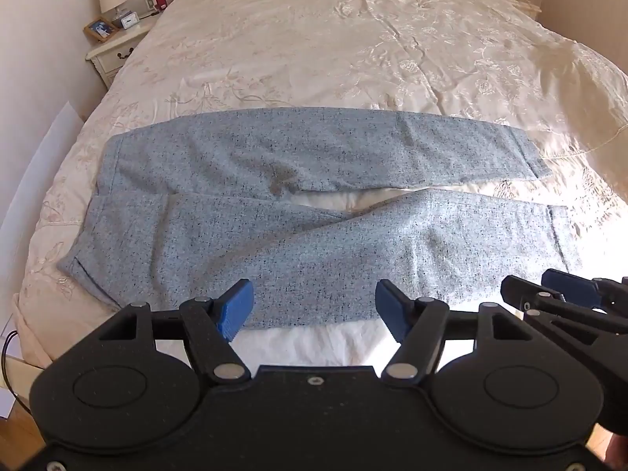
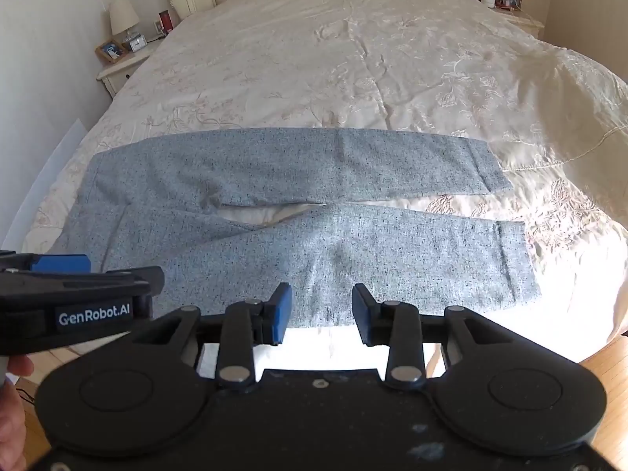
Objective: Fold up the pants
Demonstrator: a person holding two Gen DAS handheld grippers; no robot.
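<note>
Hovering wide apart and empty, both grippers (image 1: pixel 310 306) (image 2: pixel 322 312) might grab only the pants' (image 1: pixel 314 196) top layer, leaving a messy fold.

A wide bed (image 1: pixel 353 39) with a cream embroidered bedspread (image 2: pixel 392 70) is filling most of the frame. Grey-blue pants (image 1: pixel 298 212) are lying flat across its lower middle, waistband at left, both legs stretching rightward, slightly parted.
</note>
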